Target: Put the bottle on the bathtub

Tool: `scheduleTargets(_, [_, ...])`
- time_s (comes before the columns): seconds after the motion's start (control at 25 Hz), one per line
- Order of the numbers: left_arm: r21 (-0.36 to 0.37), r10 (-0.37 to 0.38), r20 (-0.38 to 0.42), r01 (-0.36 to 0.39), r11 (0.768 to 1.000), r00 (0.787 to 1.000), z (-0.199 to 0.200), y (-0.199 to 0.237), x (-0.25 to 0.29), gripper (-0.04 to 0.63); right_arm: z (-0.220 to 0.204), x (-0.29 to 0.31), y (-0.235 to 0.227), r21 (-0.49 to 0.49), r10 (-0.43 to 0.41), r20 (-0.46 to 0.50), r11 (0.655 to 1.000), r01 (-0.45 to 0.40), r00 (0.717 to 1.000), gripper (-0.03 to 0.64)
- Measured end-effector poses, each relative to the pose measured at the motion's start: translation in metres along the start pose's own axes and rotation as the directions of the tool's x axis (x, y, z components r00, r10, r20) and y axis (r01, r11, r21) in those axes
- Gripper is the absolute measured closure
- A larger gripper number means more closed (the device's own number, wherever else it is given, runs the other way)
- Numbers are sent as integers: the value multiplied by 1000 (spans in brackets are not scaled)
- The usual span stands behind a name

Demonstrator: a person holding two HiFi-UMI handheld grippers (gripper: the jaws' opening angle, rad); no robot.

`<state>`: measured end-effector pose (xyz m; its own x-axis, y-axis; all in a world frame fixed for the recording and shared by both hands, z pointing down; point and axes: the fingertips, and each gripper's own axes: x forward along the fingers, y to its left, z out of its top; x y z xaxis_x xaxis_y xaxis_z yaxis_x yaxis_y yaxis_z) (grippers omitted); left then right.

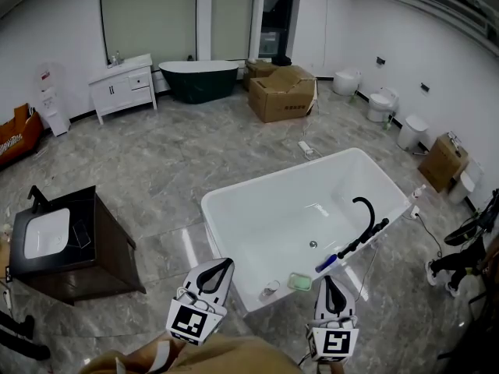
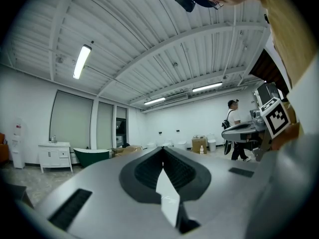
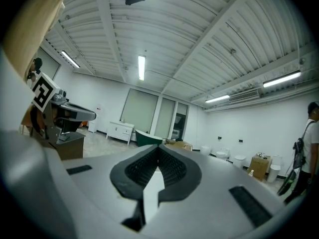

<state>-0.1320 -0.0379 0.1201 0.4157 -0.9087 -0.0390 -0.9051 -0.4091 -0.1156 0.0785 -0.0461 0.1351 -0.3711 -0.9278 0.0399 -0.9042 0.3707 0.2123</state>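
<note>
- Left gripper [image 1: 224, 266]: 2 jaws closed together, nothing held, at the near edge of the bathtub [image 1: 273, 178].
- Right gripper [image 1: 328, 284]: jaws closed together, empty.
- Bottle [image 1: 419, 194]: on the floor, just beside the bathtub's right end.

A bathroom-fixture showroom is indicated: a white bathtub [image 1: 265, 209] is set near, a dark tub [image 1: 199, 80] far, toilets [image 1: 382, 104] along the right wall, and a white vanity [image 1: 123, 88] far left.
</note>
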Motion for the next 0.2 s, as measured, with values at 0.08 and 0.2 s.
scheduleTargets(0.08, [-10, 2, -1, -2, 1000, 1000, 1, 0, -1, 588, 0, -1, 1, 0, -3, 0, 1000, 3, 1000, 612])
scheduleTargets(0.2, [-35, 8, -5, -8, 999, 1000, 3, 1, -5, 588, -1, -4, 4, 3, -7, -4, 1000, 7, 1000, 612])
